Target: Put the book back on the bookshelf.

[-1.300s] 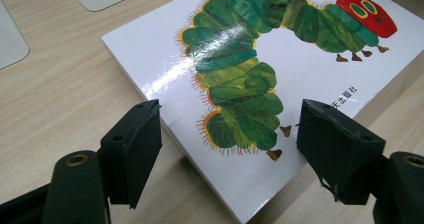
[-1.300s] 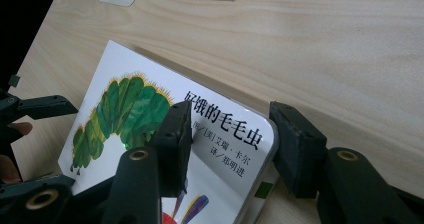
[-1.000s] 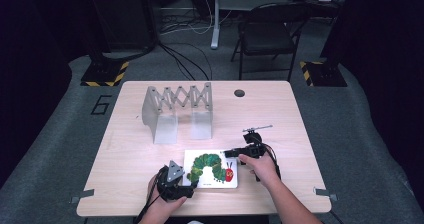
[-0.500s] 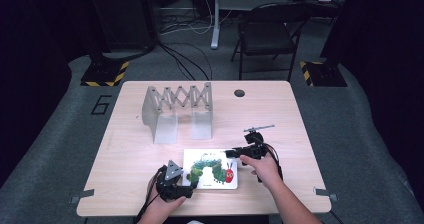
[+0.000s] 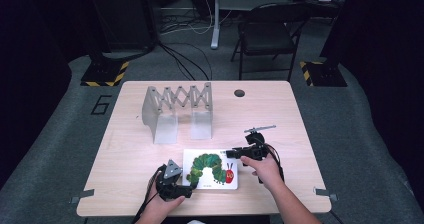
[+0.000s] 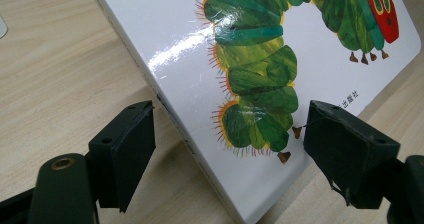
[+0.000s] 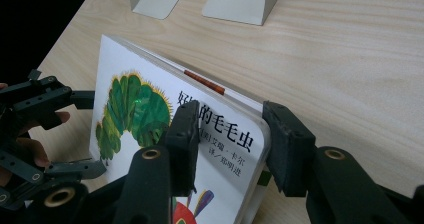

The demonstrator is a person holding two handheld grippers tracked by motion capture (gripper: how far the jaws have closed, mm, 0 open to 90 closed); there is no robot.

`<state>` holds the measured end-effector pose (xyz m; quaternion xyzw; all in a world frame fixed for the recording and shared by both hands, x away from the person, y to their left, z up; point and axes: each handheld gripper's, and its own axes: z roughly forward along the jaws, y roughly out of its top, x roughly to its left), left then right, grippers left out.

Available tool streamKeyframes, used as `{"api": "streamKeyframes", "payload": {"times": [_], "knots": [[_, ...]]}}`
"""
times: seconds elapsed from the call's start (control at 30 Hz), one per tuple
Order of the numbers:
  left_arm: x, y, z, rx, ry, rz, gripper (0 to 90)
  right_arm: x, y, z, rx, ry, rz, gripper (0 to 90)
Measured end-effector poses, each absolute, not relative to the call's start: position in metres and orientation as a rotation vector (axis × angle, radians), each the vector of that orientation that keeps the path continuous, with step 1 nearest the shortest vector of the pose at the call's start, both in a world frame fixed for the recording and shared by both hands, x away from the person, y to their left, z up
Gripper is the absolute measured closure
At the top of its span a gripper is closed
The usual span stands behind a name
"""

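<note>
- You hold two grippers, one in each hand.
- Your right gripper (image 5: 231,154) has just been closing, and its jaws now clamp the top right corner of the book (image 5: 210,170). In the right gripper view one pad (image 7: 184,141) lies on the cover over the printed title, and the other pad (image 7: 289,145) sits against the underside of that corner, which is tilted up off the wood.
- Your left gripper (image 5: 188,190) stands with its jaws wide. In the left gripper view the book's lower corner (image 6: 250,204) lies between the two pads: one pad (image 6: 125,151) stands beside the spine edge, apart from it, and the other pad (image 6: 345,151) is close to the cover near the caterpillar's tail. Whether that second pad touches the cover cannot be told.
- Count one book: white cover, one green caterpillar (image 5: 209,165) with a red head. It lies at the near edge of the table (image 5: 125,149), between your two hands, with its left side toward the left gripper and its right side in the right gripper.
- Count one grey accordion rack (image 5: 178,109) with two upright end plates, standing farther back on the table, well apart from the book.
- Count one round dark cable hole (image 5: 239,93) in the tabletop near the far edge.
- Count one folding chair (image 5: 267,34) on the floor beyond the table.
</note>
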<state>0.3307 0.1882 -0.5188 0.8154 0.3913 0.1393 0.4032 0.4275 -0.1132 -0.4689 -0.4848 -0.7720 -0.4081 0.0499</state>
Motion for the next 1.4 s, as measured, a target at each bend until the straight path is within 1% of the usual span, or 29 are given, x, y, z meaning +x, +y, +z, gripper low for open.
{"api": "streamKeyframes", "payload": {"times": [0.27,0.9,1.2,1.4], "knots": [[0.331,0.1883,-0.5185,2.07,0.971,0.355,20.4,0.4248,-0.1136,-0.4668,-1.472,-2.355,-1.255,59.7],[0.3346,0.1866,-0.5189,2.08,0.945,0.286,22.0,0.4199,-0.1136,-0.4637,-1.476,-2.358,-1.267,59.6],[0.3359,0.1881,-0.5179,2.083,0.95,0.275,22.6,0.4204,-0.1131,-0.4652,-1.481,-2.36,-1.269,59.5],[0.3377,0.1889,-0.517,2.081,0.97,0.236,23.1,0.4214,-0.1117,-0.4659,-1.477,-2.374,-1.273,58.5]]}}
